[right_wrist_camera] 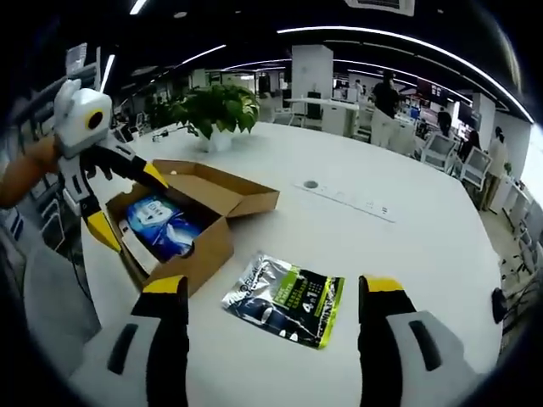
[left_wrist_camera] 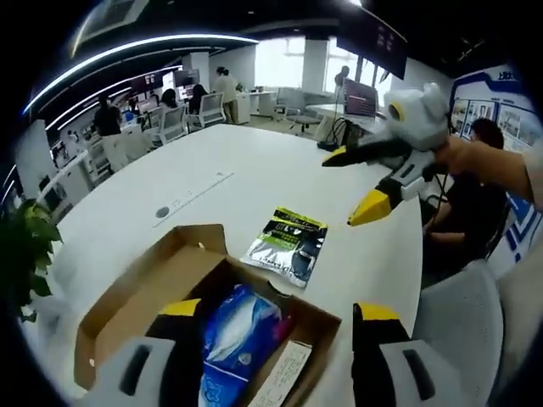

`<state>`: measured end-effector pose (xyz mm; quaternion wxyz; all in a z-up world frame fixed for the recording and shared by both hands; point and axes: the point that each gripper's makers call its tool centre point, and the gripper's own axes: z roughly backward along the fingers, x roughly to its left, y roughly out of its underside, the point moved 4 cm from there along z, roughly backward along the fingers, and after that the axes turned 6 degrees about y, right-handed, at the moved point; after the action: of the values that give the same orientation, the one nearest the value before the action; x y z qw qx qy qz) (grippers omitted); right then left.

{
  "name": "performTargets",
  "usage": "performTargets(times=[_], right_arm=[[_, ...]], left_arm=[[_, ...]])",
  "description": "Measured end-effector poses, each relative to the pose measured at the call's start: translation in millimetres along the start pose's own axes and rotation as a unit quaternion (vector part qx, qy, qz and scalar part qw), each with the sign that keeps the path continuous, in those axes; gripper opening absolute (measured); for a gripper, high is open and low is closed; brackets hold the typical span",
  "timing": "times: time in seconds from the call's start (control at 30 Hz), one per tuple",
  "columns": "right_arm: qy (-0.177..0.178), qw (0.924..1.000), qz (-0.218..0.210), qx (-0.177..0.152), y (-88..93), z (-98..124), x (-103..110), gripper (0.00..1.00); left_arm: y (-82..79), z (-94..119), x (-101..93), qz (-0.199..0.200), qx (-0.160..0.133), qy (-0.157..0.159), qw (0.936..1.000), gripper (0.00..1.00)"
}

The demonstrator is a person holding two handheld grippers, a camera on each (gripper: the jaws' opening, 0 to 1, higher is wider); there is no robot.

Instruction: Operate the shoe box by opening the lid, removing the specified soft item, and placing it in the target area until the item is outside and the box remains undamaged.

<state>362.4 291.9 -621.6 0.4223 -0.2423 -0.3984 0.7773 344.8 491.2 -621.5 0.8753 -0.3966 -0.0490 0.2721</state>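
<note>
Broad white counter (right_wrist_camera: 407, 246). Open cardboard shoe box (right_wrist_camera: 216, 246), lid folded back, blue soft pack (right_wrist_camera: 161, 222) inside, print unreadable. Beside it, outside, silver-green pouch (right_wrist_camera: 284, 298) marked "4". Potted plant (right_wrist_camera: 216, 110) behind. Left claw (left_wrist_camera: 276, 318) wide over box; right claw (right_wrist_camera: 271, 292) wide above pouch, both empty.

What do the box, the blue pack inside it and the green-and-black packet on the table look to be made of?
Box: brown corrugated cardboard, matte, judging by its plain kraft flaps.
Blue pack: probably thin glossy plastic film, since it shows wrinkles and bright glare.
Green-and-black packet: likely foil or metallised plastic pouch, with silvery crinkled edges and printed face.
Table: smooth white surface, material unclear.
</note>
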Motion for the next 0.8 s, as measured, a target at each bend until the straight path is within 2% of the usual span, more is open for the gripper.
performTargets(times=[0.27, 0.53, 0.8], right_arm=[[-0.023, 0.9997, 0.010, 0.001, -1.2, 1.4, 21.0, 0.87], [-0.059, 0.9979, 0.027, -0.005, -9.2, -4.5, 42.4, 0.96], [-0.087, 0.9951, 0.047, -0.004, -19.1, -16.5, 61.4, 0.96]], left_arm=[[22.2, 15.9, 4.1, 0.025, -0.015, -0.007, 0.9996, 0.78], [42.1, 40.4, 17.8, 0.046, -0.033, -0.019, 0.9982, 0.86], [55.3, 58.9, 30.8, 0.060, -0.046, -0.036, 0.9965, 0.92]])
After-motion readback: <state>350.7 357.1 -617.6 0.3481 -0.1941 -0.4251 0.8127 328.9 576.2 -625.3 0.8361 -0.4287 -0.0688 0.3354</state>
